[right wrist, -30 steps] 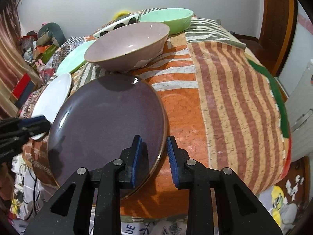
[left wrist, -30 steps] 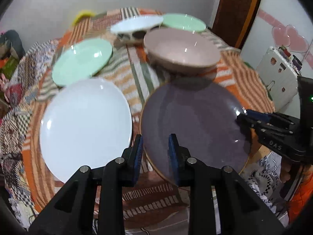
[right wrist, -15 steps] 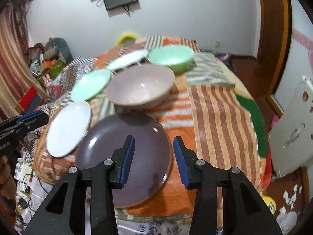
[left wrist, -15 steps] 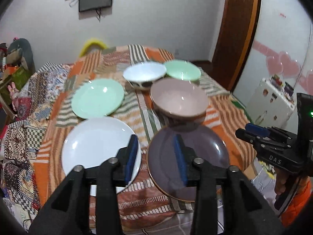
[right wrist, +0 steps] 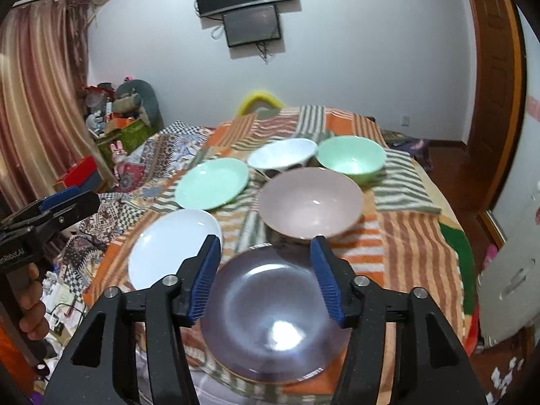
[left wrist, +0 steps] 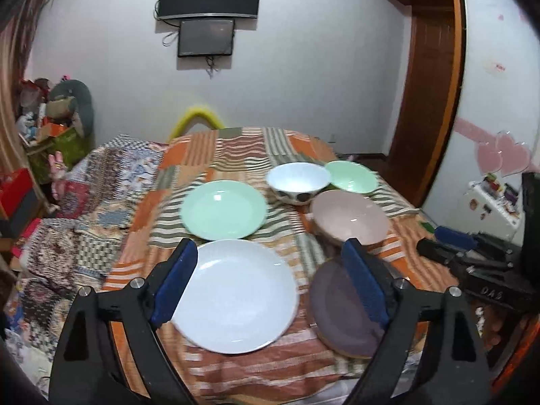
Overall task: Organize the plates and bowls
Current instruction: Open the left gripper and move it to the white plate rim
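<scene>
Six glazed round pieces are lying on a bed covered with a woven patchwork blanket [left wrist: 236, 155] of orange, olive and cream stripes. At the near edge, a smooth dark purple plate [right wrist: 273, 317] with a thin tan rim is sitting flat toward the right corner, overhanging the edge slightly; a glossy white plate [left wrist: 236, 295] is lying beside it to the left, apart from it. Behind the white plate, a shallow mint-green plate [left wrist: 222, 209] is resting flat. Behind the purple plate, a wide dusty-pink bowl [right wrist: 310, 207] is standing upright, and further back a white bowl [left wrist: 297, 182] with dark spots outside and a mint-green bowl [right wrist: 351, 158] are standing close together. The left tool [left wrist: 270, 287] is hanging above the near edge, its ribbed blue pads having just been spreading wide, with nothing between them. The right tool [right wrist: 266, 276] is hanging over the purple plate, its jaws having just been opening to a moderate gap, gripping nothing.
</scene>
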